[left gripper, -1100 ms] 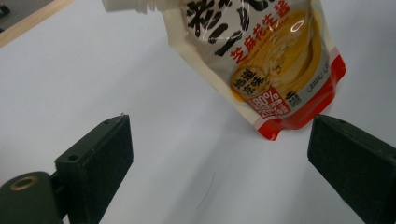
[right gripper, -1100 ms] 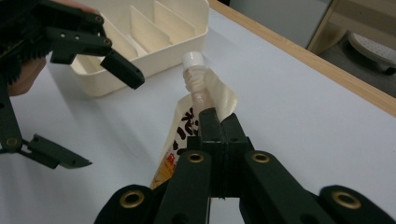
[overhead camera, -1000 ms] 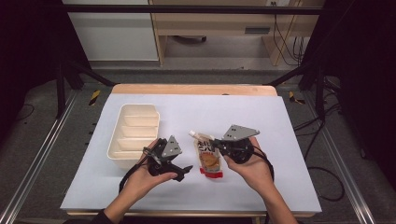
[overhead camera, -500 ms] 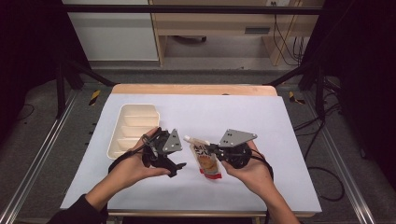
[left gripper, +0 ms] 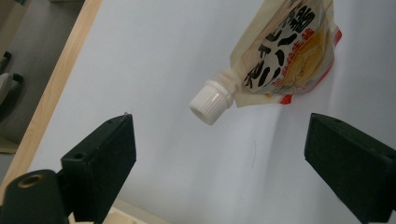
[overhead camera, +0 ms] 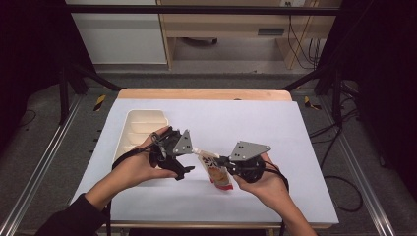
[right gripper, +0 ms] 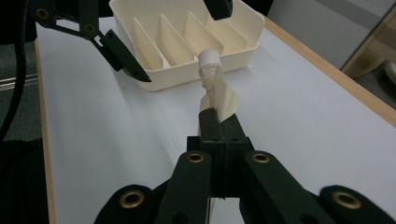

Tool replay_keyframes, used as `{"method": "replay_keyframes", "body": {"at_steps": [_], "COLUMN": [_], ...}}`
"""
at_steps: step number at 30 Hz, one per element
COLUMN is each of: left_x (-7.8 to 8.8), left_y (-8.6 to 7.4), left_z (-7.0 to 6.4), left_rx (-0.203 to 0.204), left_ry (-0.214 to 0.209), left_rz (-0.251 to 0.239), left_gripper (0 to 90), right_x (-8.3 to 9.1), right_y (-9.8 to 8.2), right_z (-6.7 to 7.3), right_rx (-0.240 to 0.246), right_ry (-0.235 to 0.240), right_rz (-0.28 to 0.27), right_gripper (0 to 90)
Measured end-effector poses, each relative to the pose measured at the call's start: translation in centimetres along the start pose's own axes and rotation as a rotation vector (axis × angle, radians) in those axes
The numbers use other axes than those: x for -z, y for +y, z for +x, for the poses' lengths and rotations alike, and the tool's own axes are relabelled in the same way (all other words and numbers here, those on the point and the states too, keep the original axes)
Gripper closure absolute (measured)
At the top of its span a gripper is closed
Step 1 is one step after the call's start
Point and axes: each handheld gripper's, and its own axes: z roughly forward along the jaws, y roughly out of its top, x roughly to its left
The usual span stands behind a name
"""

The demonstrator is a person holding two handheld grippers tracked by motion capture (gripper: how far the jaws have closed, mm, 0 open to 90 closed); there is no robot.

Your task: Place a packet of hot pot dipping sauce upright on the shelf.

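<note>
My right gripper (overhead camera: pixel 220 160) (right gripper: pixel 219 117) is shut on the edge of a cream spouted pouch (overhead camera: pixel 217 173) (right gripper: pixel 217 95) with black and red print, held just above the white table mat. Its white screw cap (overhead camera: pixel 197 151) (left gripper: pixel 212 101) (right gripper: pixel 208 58) points left toward my left gripper (overhead camera: pixel 188 158) (left gripper: pixel 219 133). That gripper is open, its two jaws spread wide on either side of the cap and a little short of it. The left gripper view shows the pouch body (left gripper: pixel 286 51) running off the top edge.
A cream tray (overhead camera: pixel 132 124) (right gripper: pixel 163 81) with divided compartments lies at the mat's left, right behind the left hand. The table's wooden edge (overhead camera: pixel 201 94) runs along the far side. Metal rails and cables flank the table.
The left gripper has moved right and up from near the tray's front to the pouch's cap. The right gripper has tilted the pouch so the cap points left.
</note>
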Motion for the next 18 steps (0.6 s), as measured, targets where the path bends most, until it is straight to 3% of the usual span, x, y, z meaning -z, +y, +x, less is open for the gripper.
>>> {"method": "replay_keyframes", "body": {"at_steps": [6, 12, 18], "left_x": [0.0, -0.2, -0.4], "left_y": [0.4, 0.9, 1.8], "left_z": [0.1, 0.1, 0.3], "left_rx": [-0.052, -0.114, -0.124], "left_ry": [-0.020, -0.046, -0.080], "left_rz": [0.018, 0.041, 0.055], "left_gripper": [15.7, 28.6, 30.8], "right_x": [0.0, 0.1, 0.0], "right_y": [0.1, 0.2, 0.3], "right_z": [0.3, 0.3, 0.5], "right_rx": [0.010, 0.021, 0.036], "right_ry": [0.014, 0.026, 0.042], "right_rz": [-0.003, -0.001, 0.000], "right_gripper": [90.0, 90.0, 90.0]}}
